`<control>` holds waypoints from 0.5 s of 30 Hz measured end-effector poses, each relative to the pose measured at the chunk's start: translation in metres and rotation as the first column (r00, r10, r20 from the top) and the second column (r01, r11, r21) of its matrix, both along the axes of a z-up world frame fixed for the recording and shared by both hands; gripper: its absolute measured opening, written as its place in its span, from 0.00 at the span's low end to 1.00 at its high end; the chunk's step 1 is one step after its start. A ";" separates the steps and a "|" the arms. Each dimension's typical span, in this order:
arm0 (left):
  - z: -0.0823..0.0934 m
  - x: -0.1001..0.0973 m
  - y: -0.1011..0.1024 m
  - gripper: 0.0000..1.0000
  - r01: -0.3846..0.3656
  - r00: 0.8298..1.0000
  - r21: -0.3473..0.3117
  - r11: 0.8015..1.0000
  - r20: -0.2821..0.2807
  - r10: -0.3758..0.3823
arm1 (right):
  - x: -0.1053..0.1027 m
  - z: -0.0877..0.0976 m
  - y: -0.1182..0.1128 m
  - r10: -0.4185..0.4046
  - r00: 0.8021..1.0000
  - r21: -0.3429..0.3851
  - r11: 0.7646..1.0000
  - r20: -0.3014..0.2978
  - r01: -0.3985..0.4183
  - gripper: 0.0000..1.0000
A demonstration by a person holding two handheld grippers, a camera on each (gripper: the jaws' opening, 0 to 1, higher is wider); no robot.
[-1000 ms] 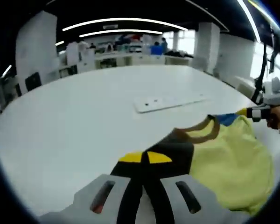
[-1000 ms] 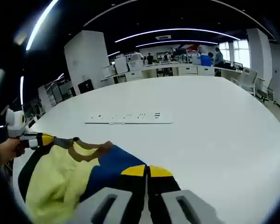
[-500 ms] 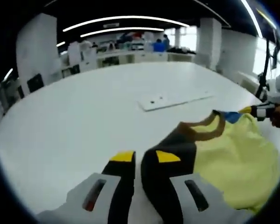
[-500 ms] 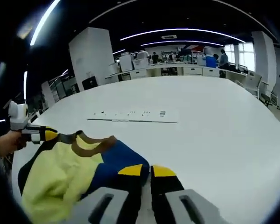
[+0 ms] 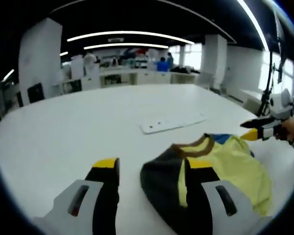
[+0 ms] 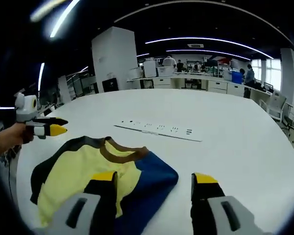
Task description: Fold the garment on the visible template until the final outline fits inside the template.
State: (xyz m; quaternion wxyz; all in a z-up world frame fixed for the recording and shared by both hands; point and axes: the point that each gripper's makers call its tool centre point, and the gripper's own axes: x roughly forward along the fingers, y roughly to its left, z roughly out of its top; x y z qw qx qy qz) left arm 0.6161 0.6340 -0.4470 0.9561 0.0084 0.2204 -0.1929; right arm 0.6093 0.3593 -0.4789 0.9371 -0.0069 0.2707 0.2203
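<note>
1. Two grippers are lifted just off a yellow garment (image 6: 83,169) that lies flat on the white table (image 6: 225,122), nearer the viewer than a flat white strip (image 6: 159,129) lying further back on the table.
2. The garment has a brown collar (image 6: 121,152), a blue sleeve (image 6: 154,176) on one side and a dark sleeve (image 6: 56,159) on the other.
3. In the left gripper view the left gripper (image 5: 149,169) has its yellow-tipped jaws wide apart and holds nothing; the dark sleeve (image 5: 159,181) lies between and below them, with the garment (image 5: 230,166) spreading away to the right.
4. In the right gripper view the right gripper (image 6: 154,178) also has its jaws spread wide and empty, straddling the blue sleeve.
5. The left gripper (image 6: 56,126) comes into the right gripper view beside the garment's dark side, jaws parted, carried by a hand (image 6: 10,139).
6. The right gripper (image 5: 252,133) enters the left gripper view at the garment's far edge, near the blue sleeve (image 5: 220,139), jaws slightly parted.
7. An office with desks and people sits beyond the table.
</note>
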 end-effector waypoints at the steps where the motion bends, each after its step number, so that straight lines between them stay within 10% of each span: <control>1: 0.000 -0.004 0.000 0.55 0.004 1.000 0.000 1.000 -0.003 -0.004 | -0.004 0.001 0.001 0.002 1.000 0.002 1.000 0.001 -0.002 0.62; 15: 0.000 -0.060 -0.012 0.62 0.069 0.998 -0.020 0.997 -0.008 -0.069 | -0.057 0.001 0.008 -0.008 0.999 -0.017 1.000 -0.034 0.007 0.63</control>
